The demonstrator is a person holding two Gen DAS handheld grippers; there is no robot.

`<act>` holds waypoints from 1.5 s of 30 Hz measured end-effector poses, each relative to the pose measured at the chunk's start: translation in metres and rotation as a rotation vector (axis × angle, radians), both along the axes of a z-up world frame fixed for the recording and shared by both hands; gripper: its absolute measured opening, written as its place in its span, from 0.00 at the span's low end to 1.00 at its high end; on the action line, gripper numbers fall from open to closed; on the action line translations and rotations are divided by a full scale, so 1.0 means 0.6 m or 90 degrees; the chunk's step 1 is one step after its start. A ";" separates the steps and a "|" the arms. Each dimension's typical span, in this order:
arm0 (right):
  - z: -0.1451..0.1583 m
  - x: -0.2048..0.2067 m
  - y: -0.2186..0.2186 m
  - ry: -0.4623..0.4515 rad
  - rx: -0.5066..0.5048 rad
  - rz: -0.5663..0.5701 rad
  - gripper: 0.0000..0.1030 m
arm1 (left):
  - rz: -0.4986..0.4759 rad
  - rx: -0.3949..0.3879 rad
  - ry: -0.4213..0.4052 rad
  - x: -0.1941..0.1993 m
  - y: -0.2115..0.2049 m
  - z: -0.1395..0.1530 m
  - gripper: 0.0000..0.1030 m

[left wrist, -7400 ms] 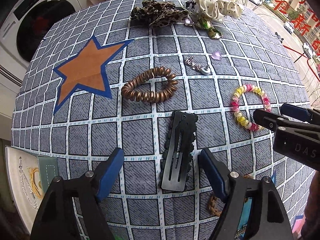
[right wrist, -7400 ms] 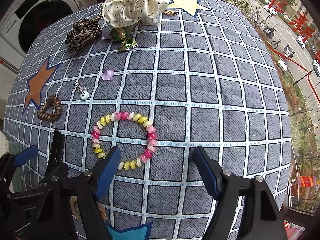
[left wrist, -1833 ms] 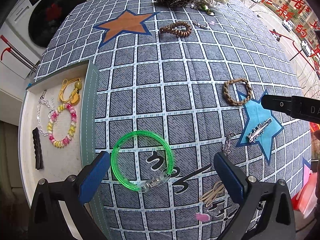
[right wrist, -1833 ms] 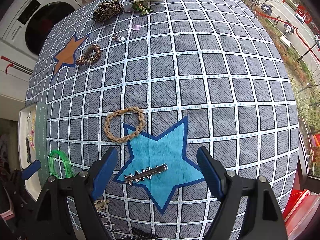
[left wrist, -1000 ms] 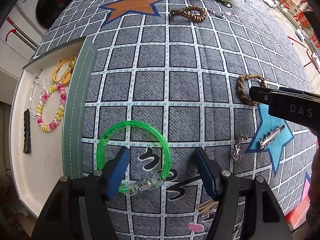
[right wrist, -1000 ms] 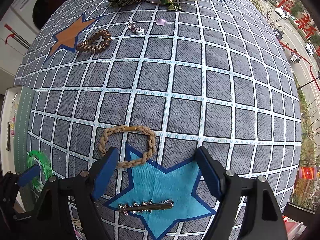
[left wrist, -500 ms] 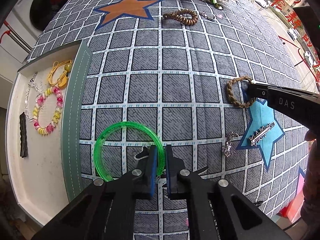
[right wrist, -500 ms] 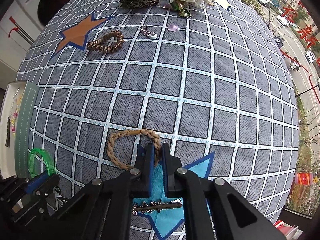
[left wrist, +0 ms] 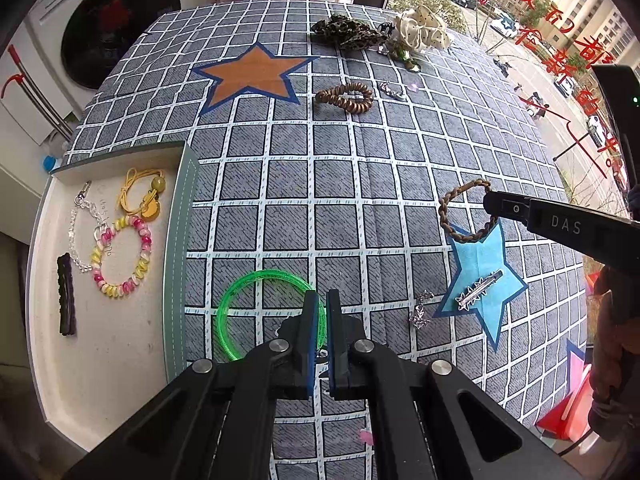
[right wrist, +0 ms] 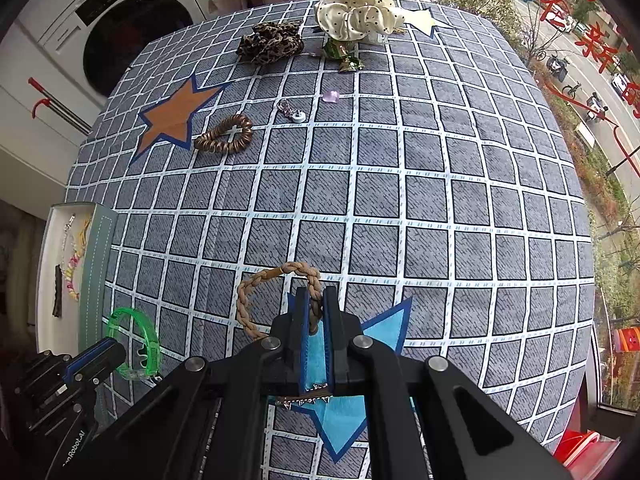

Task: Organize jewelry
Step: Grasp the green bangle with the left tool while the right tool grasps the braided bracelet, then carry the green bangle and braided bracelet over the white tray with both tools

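Note:
My left gripper [left wrist: 322, 308] is shut on the right side of a green translucent bangle [left wrist: 240, 292], just right of the white tray [left wrist: 120, 360]. The bangle also shows in the right wrist view [right wrist: 148, 336]. My right gripper [right wrist: 316, 304] is shut on a tan braided bracelet [right wrist: 248, 296], which lies at the top of a light blue star patch [left wrist: 480, 264]; the bracelet also shows in the left wrist view [left wrist: 452, 200]. The tray holds a pink and yellow bead bracelet [left wrist: 140, 276], a silver chain [left wrist: 76, 228], a yellow cord piece [left wrist: 142, 196] and a black clip [left wrist: 66, 296].
On the checked cloth lie a spiked silver hair clip [left wrist: 480, 284], a small silver charm [left wrist: 420, 312], a brown coil hair tie [left wrist: 344, 98], a leopard scrunchie [left wrist: 344, 34] and a white dotted scrunchie [left wrist: 424, 30]. A washing machine [left wrist: 116, 20] stands behind.
Both grippers stay shut on their pieces. The view has pulled back and up a little, so the bangle and the braided bracelet look slightly raised.

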State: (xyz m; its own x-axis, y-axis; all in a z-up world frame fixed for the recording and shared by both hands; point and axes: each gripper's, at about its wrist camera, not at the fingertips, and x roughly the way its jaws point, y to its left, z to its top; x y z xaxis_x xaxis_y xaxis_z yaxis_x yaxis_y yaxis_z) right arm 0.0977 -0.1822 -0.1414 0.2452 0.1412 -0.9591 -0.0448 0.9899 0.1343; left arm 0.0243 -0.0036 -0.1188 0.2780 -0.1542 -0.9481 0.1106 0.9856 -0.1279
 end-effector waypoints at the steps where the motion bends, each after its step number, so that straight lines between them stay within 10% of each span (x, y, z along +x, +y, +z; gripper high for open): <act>1: 0.003 -0.002 -0.003 -0.001 0.003 -0.002 0.07 | 0.000 -0.002 -0.002 0.000 0.004 0.005 0.10; 15: -0.002 -0.024 -0.014 0.024 0.031 -0.024 0.07 | 0.000 0.029 0.050 -0.006 -0.008 -0.045 0.14; 16: -0.002 -0.024 -0.015 0.025 0.031 -0.025 0.07 | 0.000 0.029 0.054 -0.005 -0.010 -0.048 0.42; 17: -0.002 -0.025 -0.017 0.026 0.032 -0.026 0.07 | 0.003 0.032 0.056 -0.005 -0.011 -0.050 0.91; 18: -0.001 -0.025 -0.019 0.027 0.033 -0.027 0.07 | 0.014 0.037 0.045 -0.006 -0.011 -0.048 1.00; 26: -0.002 -0.027 -0.029 0.032 0.037 -0.034 0.07 | 0.003 0.074 0.044 0.005 -0.027 -0.064 0.98; 36: -0.004 -0.035 -0.030 0.040 0.039 -0.036 0.07 | -0.043 0.083 0.072 -0.001 -0.045 -0.100 0.43; 38: -0.004 -0.037 -0.029 0.041 0.039 -0.035 0.07 | -0.054 0.085 0.072 -0.002 -0.047 -0.097 0.12; 45: 0.006 -0.038 -0.020 0.038 0.045 -0.028 0.07 | -0.042 0.038 0.049 -0.005 -0.033 -0.062 0.12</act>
State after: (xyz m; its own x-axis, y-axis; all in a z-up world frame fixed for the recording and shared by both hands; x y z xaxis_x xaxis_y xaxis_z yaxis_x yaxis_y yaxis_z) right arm 0.0748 -0.1944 -0.1379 0.1960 0.1996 -0.9601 0.0082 0.9787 0.2052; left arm 0.0213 -0.0236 -0.1560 0.1949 -0.1128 -0.9743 0.1674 0.9826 -0.0802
